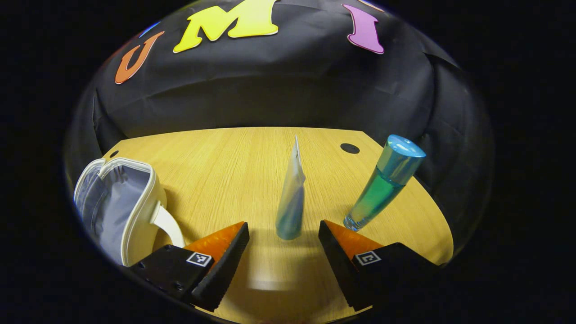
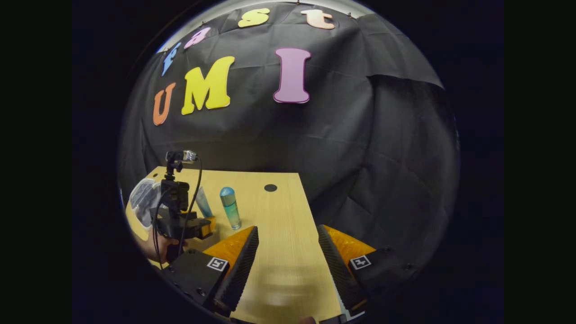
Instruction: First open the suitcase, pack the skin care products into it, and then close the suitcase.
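In the left gripper view, a small white suitcase [image 1: 121,207] lies open at the left, its grey lining showing. A pale blue tube [image 1: 291,198] stands cap-down on the wooden table, just ahead of my open left gripper [image 1: 283,234] and centred between its fingers. A blue-green bottle [image 1: 382,184] with a blue cap stands to the right of it. In the right gripper view, my right gripper [image 2: 288,245] is open over bare table, with nothing between its fingers. Farther left there stand the left gripper [image 2: 180,216], held by a hand, the tube [image 2: 203,202], the bottle [image 2: 230,207] and the suitcase [image 2: 143,198].
The wooden table [image 2: 279,216] has a round black cable hole [image 1: 349,148] near its back edge. Black cloth walls close the booth behind and to the right. The table's right edge runs close beside my right gripper.
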`<state>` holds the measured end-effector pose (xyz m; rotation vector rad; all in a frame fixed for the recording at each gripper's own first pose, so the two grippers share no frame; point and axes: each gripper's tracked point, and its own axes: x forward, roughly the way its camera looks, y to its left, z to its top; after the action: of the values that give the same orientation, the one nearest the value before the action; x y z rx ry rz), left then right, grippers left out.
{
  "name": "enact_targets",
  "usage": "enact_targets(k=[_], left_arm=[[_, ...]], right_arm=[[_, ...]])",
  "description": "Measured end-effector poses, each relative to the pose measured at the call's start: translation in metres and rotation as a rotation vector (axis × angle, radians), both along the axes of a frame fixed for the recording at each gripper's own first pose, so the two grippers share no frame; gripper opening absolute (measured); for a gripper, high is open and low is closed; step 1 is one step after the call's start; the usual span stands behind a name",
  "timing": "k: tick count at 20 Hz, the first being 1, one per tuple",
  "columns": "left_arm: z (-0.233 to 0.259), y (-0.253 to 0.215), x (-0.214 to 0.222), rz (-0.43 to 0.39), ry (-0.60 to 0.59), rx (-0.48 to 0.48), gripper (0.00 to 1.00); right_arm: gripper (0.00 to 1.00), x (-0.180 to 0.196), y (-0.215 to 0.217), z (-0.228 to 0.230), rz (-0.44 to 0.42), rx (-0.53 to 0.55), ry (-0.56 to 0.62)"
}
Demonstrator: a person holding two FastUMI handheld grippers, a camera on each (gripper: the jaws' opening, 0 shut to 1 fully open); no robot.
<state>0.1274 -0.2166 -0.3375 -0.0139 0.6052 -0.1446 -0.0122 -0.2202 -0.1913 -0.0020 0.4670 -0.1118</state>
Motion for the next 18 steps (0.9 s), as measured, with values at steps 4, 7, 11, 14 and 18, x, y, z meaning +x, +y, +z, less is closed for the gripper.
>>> enact_targets(k=[4,7,11,14,18], left_arm=[[-0.011,-0.001,0.008,-0.002,0.031,0.017,0.84],[-0.014,0.0,0.012,0.013,0.044,0.008,0.69],[-0.015,0.003,0.016,0.0,0.053,0.036,0.43],[-0.009,0.002,0.012,-0.007,0.055,0.016,0.48],[0.021,0.005,-0.003,-0.021,0.042,0.013,0.4]], right_arm=[[0.8,0.004,-0.003,-0.009,-0.002,0.01,0.021],[0.8,0.004,-0.006,-0.009,0.003,0.011,0.025],[0.78,0.011,-0.003,-0.01,0.025,0.013,0.02],[0.78,0.021,0.005,-0.011,0.052,0.033,0.01],[0.8,0.046,0.033,-0.023,0.129,0.078,-0.006]])
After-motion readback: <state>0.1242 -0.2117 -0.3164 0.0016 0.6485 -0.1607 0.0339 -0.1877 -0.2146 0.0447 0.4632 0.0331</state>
